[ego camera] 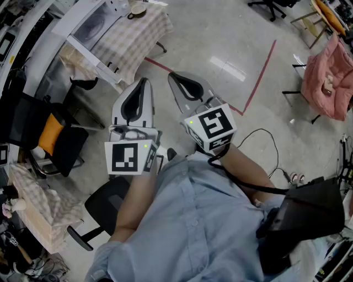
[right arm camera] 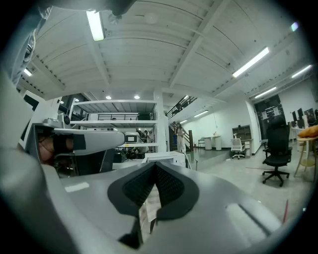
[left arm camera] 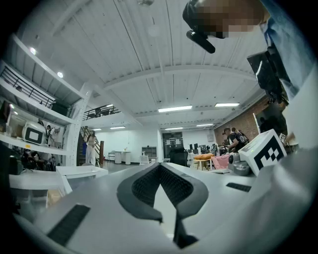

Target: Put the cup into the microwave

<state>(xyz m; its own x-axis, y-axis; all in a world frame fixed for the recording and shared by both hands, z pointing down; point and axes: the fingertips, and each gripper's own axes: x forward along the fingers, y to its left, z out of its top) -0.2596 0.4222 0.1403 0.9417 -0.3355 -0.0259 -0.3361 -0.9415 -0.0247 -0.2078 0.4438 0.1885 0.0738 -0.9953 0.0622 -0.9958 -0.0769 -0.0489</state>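
Pale-blue shirt fills the head view's foreground. Far off at the upper left, the cup stands on a checked-cloth table, near the white microwave and well apart from both grippers. Left gripper and right gripper point level above the floor, side by side, jaws closed together on nothing.

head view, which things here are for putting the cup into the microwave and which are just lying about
For the job: cup; microwave; checked-cloth table holding the cup; left hand-held gripper and right hand-held gripper, both shut and empty.
Lying about: black chair with orange cushion; pink cloth on a chair; red floor tape.
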